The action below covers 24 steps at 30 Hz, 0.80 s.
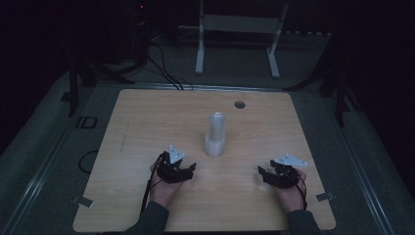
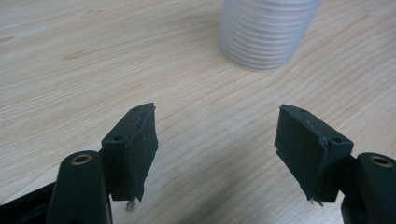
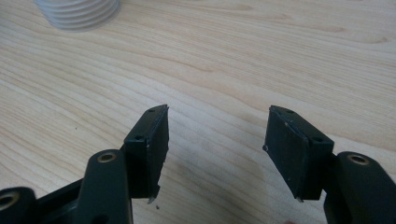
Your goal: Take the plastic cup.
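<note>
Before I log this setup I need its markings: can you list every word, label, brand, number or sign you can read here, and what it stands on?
None can be read.
Stack of white cups: plain ribbed rims, no print.
Wooden table: bare grain, no label.
Left gripper and right gripper: black jaws, no marking visible.
Floor mark left of the table: too dim and small to read.

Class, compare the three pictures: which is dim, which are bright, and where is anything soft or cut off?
High view: dim, with dark surroundings and the stack of cups pale. Left gripper view: bright and even, the stack soft and cropped at the top. Right gripper view: bright too, wood grain of the table crisp.
</note>
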### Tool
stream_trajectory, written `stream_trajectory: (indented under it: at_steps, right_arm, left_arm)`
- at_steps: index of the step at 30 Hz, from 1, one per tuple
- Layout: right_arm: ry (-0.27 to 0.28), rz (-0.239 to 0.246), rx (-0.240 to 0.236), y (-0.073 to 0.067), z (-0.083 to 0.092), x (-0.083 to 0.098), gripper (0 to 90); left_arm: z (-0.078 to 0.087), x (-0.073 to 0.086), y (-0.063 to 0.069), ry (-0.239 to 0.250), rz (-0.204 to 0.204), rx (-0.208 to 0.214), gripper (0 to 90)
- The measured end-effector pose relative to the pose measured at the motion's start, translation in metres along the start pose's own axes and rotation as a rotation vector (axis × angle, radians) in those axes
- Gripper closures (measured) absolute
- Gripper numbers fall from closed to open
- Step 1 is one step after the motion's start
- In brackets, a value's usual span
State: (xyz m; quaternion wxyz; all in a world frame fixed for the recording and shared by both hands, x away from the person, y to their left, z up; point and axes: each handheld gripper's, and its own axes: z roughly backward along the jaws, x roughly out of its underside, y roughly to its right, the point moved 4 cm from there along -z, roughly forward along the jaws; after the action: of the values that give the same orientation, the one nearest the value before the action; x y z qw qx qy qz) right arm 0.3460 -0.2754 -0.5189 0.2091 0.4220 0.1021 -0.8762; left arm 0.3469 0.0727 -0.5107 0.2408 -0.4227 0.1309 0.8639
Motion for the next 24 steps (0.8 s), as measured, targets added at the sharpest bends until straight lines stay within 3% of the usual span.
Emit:
stream_trajectory:
  at_steps: [16, 18, 21, 24]
  right_arm:
    - [-0.011, 0.016, -0.003, -0.006, 0.003, 0.0, 38.0]
    - [-0.008, 0.03, -0.003, -0.009, 0.005, -0.004, 38.0]
    - [0.004, 0.046, -0.014, -0.014, 0.009, -0.01, 38.1]
    - [0.018, 0.047, -0.048, -0.019, 0.014, -0.016, 38.2]
  left_arm:
    - [0.003, -0.001, 0.003, 0.022, -0.009, 0.057, 40.1]
    - [0.005, -0.003, 0.003, 0.042, -0.005, 0.076, 40.9]
    - [0.006, -0.007, 0.004, 0.064, -0.011, 0.073, 39.8]
    - [0.006, -0.009, 0.004, 0.054, 0.003, 0.079, 42.2]
